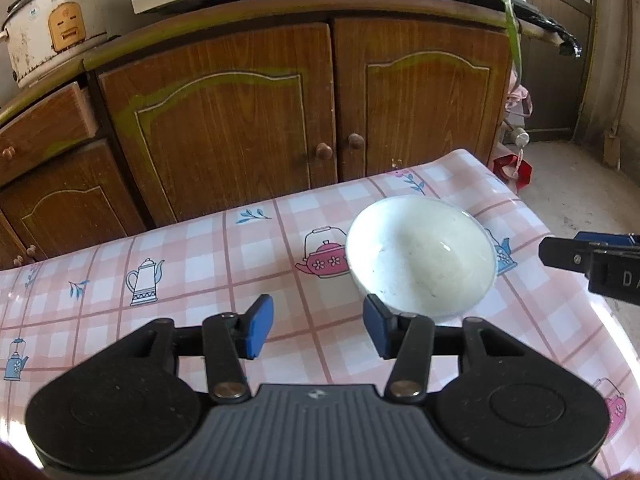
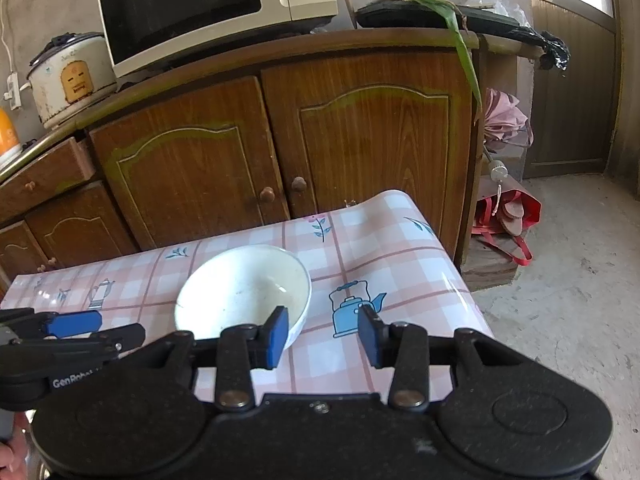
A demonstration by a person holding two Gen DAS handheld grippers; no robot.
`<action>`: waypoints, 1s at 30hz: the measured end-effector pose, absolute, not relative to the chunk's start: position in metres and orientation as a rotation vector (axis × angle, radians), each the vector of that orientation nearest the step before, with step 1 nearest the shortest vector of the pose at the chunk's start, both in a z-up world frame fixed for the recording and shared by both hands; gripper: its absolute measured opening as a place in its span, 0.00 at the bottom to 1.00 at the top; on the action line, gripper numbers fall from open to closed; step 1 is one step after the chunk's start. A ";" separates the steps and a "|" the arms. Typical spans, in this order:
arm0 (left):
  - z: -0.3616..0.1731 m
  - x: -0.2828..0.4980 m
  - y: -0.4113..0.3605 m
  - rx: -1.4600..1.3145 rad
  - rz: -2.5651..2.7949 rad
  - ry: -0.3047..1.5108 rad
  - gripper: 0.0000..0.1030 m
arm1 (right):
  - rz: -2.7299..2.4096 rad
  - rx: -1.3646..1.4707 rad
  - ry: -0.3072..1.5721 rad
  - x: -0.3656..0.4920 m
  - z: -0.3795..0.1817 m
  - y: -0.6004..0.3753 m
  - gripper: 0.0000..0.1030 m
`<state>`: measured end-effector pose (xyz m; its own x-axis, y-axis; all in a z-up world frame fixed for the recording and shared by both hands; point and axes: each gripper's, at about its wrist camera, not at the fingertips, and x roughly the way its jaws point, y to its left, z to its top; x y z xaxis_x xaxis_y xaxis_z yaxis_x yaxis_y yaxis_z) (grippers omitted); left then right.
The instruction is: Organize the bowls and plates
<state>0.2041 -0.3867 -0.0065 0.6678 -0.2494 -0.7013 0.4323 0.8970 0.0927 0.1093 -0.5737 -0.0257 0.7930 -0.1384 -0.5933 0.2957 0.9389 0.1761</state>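
Note:
A white bowl (image 1: 420, 256) (image 2: 242, 290) stands upright on the pink checked tablecloth (image 1: 180, 264) (image 2: 360, 248), near the table's far right corner. My left gripper (image 1: 318, 330) is open, with nothing between its blue pads; its right pad sits just in front of the bowl's near rim. My right gripper (image 2: 323, 334) is open too and holds nothing; its left pad overlaps the bowl's right rim in the picture, and contact cannot be told. Each gripper shows at the edge of the other's view, the right gripper (image 1: 592, 258) and the left gripper (image 2: 72, 328).
A brown wooden cabinet (image 1: 280, 112) (image 2: 280, 132) stands close behind the table, with a microwave (image 2: 208, 4) and a rice cooker (image 1: 52, 24) (image 2: 70, 78) on top. The table's right edge drops to a concrete floor (image 2: 560, 280), where a red bag (image 2: 508, 216) lies.

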 end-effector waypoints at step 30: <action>-0.056 0.275 -0.414 0.167 -0.457 0.827 0.41 | -0.162 0.374 0.702 0.195 -0.094 -0.597 0.60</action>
